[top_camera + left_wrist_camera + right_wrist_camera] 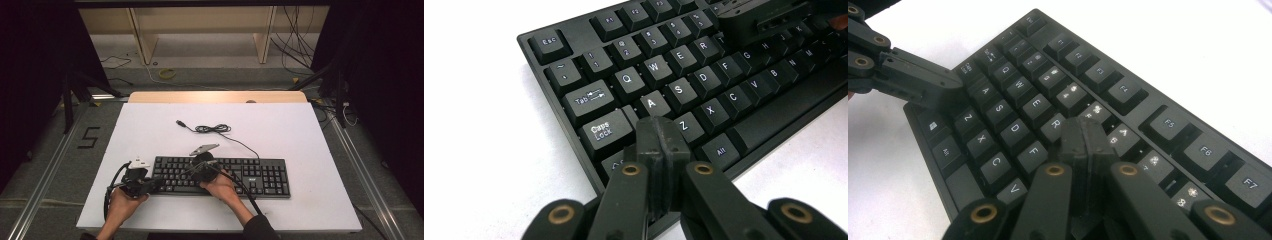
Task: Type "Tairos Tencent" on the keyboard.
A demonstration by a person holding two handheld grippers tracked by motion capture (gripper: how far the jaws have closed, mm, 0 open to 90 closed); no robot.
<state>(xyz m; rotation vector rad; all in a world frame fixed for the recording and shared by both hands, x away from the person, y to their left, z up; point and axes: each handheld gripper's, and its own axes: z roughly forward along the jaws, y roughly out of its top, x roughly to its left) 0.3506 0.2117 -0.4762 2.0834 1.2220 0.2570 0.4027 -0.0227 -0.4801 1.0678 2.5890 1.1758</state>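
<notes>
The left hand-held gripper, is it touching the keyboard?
Cannot tell. In the left gripper view, the shut left hand-held gripper hides the keyboard beside the Z key, so no contact or gap shows.

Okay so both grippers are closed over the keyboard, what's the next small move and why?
Probably a short press straight down with the left gripper. Its jaws are shut into a single blunt tip poised by the left Shift key, between Caps Lock and Z on the keyboard, ready to poke a key. The right gripper, also shut, sits near R and T and could hold still. Whether either tip already touches a key is unclear.
</notes>
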